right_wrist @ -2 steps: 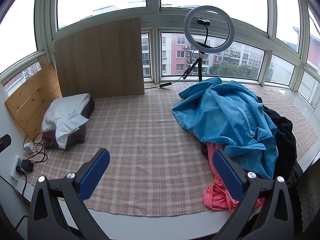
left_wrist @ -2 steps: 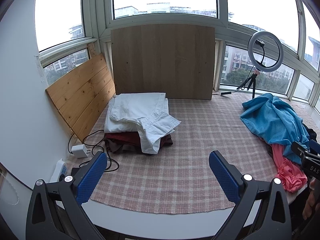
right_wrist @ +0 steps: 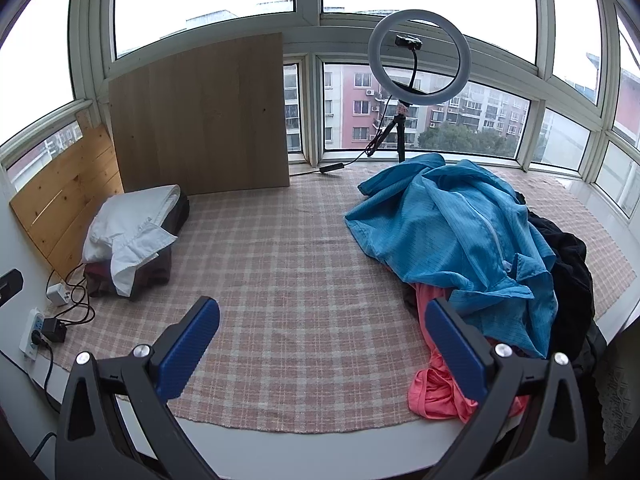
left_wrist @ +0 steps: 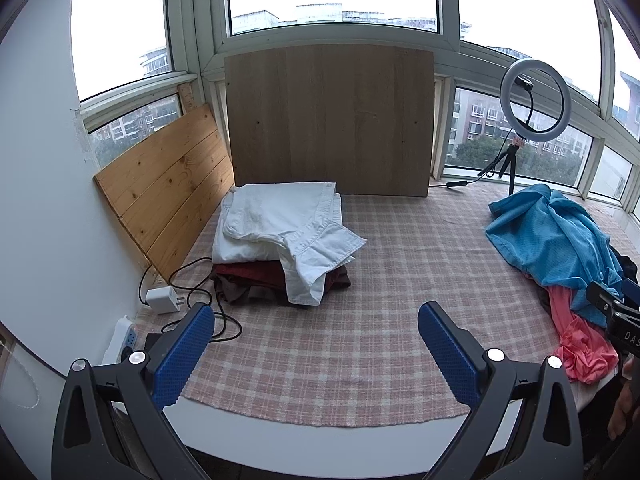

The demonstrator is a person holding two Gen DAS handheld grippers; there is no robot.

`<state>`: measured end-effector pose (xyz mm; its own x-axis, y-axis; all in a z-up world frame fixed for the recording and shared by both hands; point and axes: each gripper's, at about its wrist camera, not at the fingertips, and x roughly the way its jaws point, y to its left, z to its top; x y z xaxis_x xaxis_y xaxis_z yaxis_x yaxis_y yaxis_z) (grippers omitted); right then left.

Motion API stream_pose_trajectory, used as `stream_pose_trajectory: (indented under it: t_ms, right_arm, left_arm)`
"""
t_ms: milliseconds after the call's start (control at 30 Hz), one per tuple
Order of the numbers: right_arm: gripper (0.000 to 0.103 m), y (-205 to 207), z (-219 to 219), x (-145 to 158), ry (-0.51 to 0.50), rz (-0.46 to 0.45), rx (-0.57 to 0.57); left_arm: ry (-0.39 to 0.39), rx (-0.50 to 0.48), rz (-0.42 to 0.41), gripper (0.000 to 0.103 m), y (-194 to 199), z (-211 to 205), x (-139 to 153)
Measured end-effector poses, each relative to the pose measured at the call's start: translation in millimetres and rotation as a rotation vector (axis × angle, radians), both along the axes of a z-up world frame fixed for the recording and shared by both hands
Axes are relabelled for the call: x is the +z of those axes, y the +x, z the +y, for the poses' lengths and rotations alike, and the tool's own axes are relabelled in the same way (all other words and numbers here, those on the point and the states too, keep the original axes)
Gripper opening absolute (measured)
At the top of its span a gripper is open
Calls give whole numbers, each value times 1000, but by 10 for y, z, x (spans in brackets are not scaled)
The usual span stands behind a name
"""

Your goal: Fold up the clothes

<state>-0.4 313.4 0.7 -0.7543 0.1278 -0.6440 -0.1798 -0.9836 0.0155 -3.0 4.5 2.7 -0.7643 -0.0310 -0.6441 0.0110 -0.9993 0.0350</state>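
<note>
- folded stack (left_wrist: 280,240), white garment on top, dark red below: far left of the checked cloth (left_wrist: 380,320), beside the wooden boards (left_wrist: 168,184).
- left gripper (left_wrist: 316,332): jaws wide apart, holding nothing.
- right gripper (right_wrist: 322,328): jaws wide apart, nothing between them.
- unfolded heap, right: blue jacket (right_wrist: 452,232) over pink garment (right_wrist: 436,392) and black garment (right_wrist: 568,264).

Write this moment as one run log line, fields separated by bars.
left tool: open, empty | right tool: open, empty | folded stack: white on top | unfolded pile: blue jacket on top | checked cloth

Left tool (left_wrist: 316,354) jaws wide apart, right tool (right_wrist: 322,350) likewise, both empty
</note>
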Motion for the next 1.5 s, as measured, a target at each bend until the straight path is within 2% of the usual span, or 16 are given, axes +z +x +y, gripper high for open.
stream_pose_trajectory:
  t_ms: [133,267,533,767,1167,1367,1500]
  right_arm:
    - [103,17,9,4,-14,4,-6]
    - [103,65,-52,-47,-12,23,-24]
    - [103,51,101,-184,-10,-23,-88]
    - [103,248,304,-255,-22,-35,-166]
    - [103,759,906,-229,-3,-39,-337]
    - [103,872,1243,-222,2,-34,-361]
    - [103,846,1489,-230,8,-21,-333]
  left_arm:
    - [1,-10,-33,102,-99,106,-59]
    - [35,-45,-64,102,-154,100,-147]
    - [27,-107,-94,102,-254,222,-273]
    - [35,-224,-110,102,-338,483,-338]
    - [38,-453,-135,102,-329,1349,-408]
    - [16,-496,-128,102,-281,1811,-397]
    - [7,-478,-121,102,-311,2136,-387]
